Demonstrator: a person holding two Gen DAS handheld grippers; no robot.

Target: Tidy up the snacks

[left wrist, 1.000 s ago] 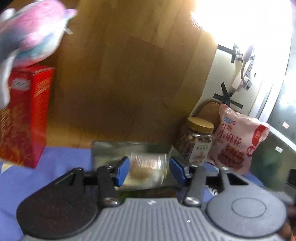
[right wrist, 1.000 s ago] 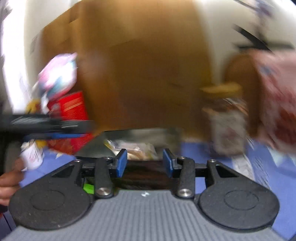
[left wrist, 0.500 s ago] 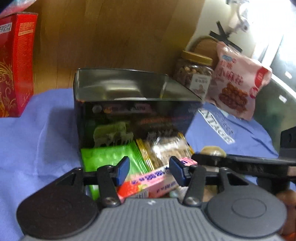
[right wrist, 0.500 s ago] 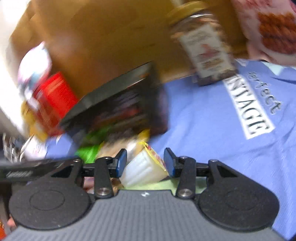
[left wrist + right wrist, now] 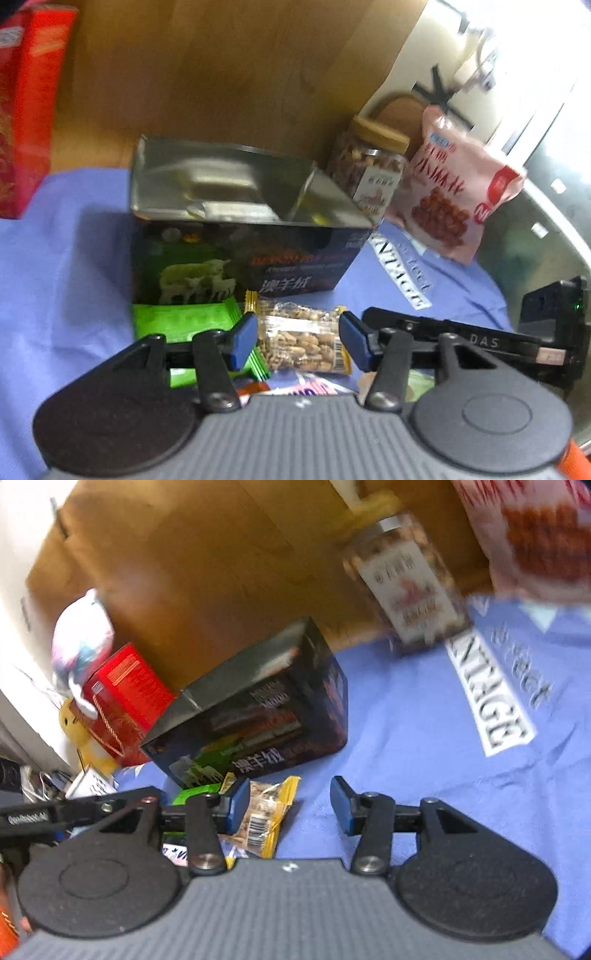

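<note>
A dark open-topped box (image 5: 240,254) with a sheep picture stands on the blue cloth (image 5: 74,266). In front of it lie a clear nut packet (image 5: 303,339) with yellow ends and a green packet (image 5: 184,321). My left gripper (image 5: 298,341) hovers open, with the nut packet lying between its blue pads. In the right wrist view the same box (image 5: 266,716) sits ahead. My right gripper (image 5: 290,808) is open and its jaws are opening. The nut packet (image 5: 264,816) lies by its left pad and bare cloth fills the remaining gap.
A nut jar (image 5: 373,170) and a pink snack bag (image 5: 454,199) stand right of the box. A red carton (image 5: 22,110) is at the far left, before a wooden panel (image 5: 221,74). The right tool's black frame (image 5: 480,343) crosses beside my left gripper. More small packets (image 5: 314,387) lie under it.
Both grippers have dipped toward the cloth. The box now sits higher in both views and the loose packets before it have come under the jaws. The right view has rolled.
</note>
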